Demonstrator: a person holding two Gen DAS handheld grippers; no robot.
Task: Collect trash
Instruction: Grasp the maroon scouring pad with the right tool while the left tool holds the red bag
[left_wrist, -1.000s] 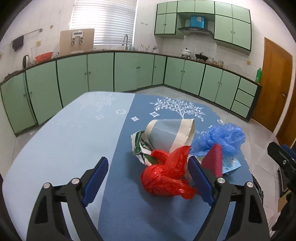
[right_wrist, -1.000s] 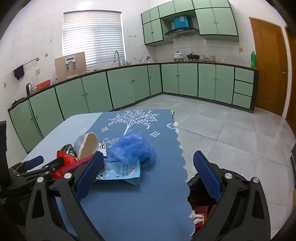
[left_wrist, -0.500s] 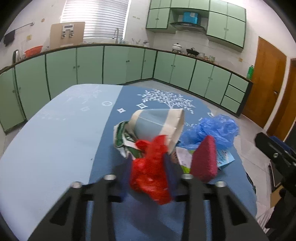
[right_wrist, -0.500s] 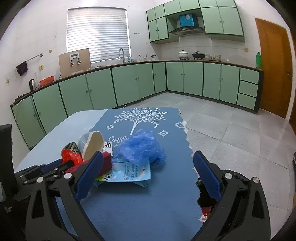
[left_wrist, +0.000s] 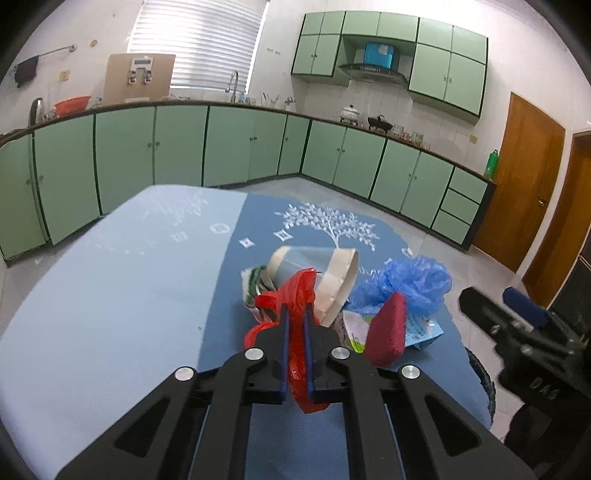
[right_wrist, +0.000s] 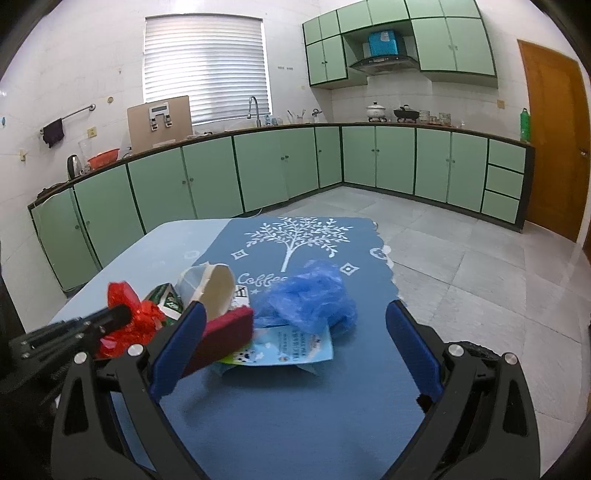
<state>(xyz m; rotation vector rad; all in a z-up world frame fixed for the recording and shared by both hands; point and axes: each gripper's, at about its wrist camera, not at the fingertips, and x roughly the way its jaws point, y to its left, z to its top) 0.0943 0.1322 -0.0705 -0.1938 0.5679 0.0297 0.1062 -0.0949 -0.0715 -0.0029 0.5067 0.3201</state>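
A kitchen with pale green cabinets surrounds a desk (left_wrist: 122, 295) draped in a blue cloth printed with a white tree.

In the left wrist view, the left gripper (left_wrist: 295, 328) is clamped shut on a crumpled red plastic bag (left_wrist: 299, 295), which bulges above and below the two blue pads. The bag sits at the near edge of a small trash pile, at about 6 o'clock of the pile. To do this step well, the person would likely lift the bag straight up and away slowly, since its loose plastic rests against the other pieces and could drag them along or slip from the pads.

Just behind the bag, at 12 o'clock, a paper cup (left_wrist: 317, 269) lies on its side with its mouth to the right. A green and white wrapper (left_wrist: 255, 284) is tucked at the cup's 9 o'clock. At the bag's 3 o'clock stands a dark red sponge (left_wrist: 388, 332), leaning on a printed blue packet (left_wrist: 421, 328). A scrunched blue plastic bag (left_wrist: 413, 284) sits at 2 o'clock.

In the right wrist view, the right gripper (right_wrist: 295, 347) hovers with its jaws wide apart and nothing between the pads, facing the same pile. Its left finger stands just in front of the sponge. A dark bin (right_wrist: 476, 350) is partly visible below the desk's right edge, at 4 o'clock, likely the drop point.
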